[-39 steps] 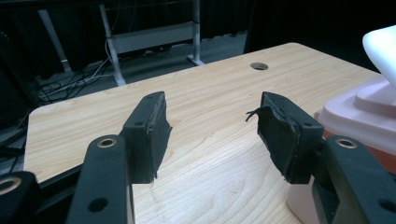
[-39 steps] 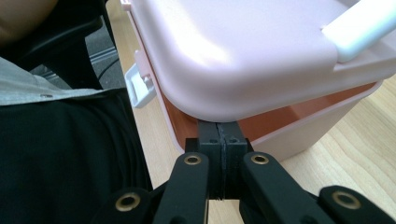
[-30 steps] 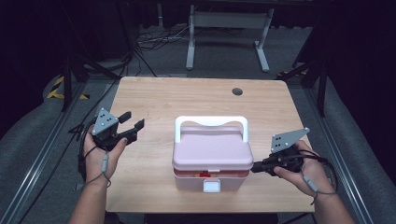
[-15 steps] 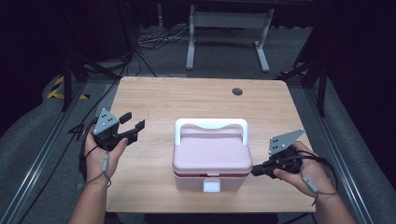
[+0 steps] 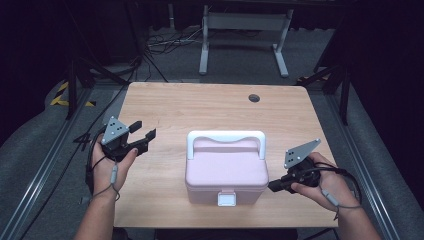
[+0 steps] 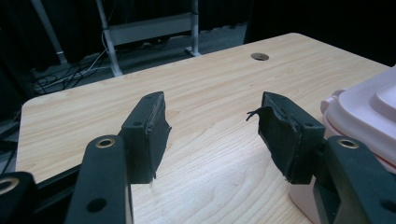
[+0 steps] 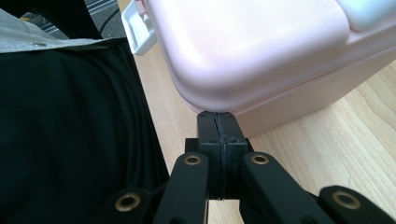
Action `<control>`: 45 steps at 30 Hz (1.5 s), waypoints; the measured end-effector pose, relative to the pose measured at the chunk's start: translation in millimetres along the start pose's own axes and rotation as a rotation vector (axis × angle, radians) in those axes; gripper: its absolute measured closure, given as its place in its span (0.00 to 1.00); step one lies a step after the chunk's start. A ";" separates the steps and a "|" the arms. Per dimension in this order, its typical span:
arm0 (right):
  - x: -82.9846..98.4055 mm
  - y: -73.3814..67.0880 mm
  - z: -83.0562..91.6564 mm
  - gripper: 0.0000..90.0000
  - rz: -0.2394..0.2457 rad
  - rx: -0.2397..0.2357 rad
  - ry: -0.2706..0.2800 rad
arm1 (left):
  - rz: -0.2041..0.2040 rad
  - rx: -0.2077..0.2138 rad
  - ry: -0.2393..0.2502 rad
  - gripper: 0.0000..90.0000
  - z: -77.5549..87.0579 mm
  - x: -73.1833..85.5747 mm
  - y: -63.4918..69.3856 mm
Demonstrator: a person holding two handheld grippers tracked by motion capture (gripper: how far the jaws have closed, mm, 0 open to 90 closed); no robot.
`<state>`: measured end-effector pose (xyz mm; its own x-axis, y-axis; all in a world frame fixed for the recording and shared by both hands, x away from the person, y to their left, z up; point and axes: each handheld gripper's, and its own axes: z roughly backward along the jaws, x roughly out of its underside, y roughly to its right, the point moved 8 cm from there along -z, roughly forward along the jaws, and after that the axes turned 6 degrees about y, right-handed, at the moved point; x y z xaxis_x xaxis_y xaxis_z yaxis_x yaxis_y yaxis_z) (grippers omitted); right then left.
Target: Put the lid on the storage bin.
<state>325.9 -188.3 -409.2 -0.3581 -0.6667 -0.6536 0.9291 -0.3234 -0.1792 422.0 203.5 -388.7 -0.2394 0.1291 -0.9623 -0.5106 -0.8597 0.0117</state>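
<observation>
**Operator:** I have the pink storage box (image 5: 225, 172) sitting near the front edge of the worktop (image 5: 210, 107), lid down, its white carry handle (image 5: 226, 136) lying back over the top and its white front latch (image 5: 226, 200) facing me. My right tool (image 5: 274, 185) has its jaws pressed flat together with nothing between them, and the tip is right at the box's lower right front corner, under the overhang of the lid (image 7: 243, 46). I can't tell whether it touches.

**Observer:** And the left?

**Operator:** The left tool (image 5: 142, 131) hovers over bare wood well to the left of the box, jaws spread wide and holding nothing. In its own view the pads (image 6: 152, 126) frame only worktop, with the box just at the right edge.

**Observer:** So what step is this?

**Operator:** I read it as the approach to opening the box, or at least steadying it. The latch looks fastened.

**Observer:** Next move?

**Operator:** I judge the closed right tip has to work along to the latch and flip it, or brace that corner, while the left tool comes in to hold the box's left side so it doesn't slide off the front edge.
</observation>
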 end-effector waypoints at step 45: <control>-54.8 43.2 56.9 0.65 -0.018 0.129 0.454 | 0.006 -0.049 0.000 0.44 18.3 16.3 3.7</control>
<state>380.4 -204.0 -339.3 -0.2712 -0.3080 -0.9119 0.8939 -0.4320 -0.1199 401.1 211.5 -399.4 -0.2426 0.1235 -0.9622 -0.4678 -0.8838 0.0045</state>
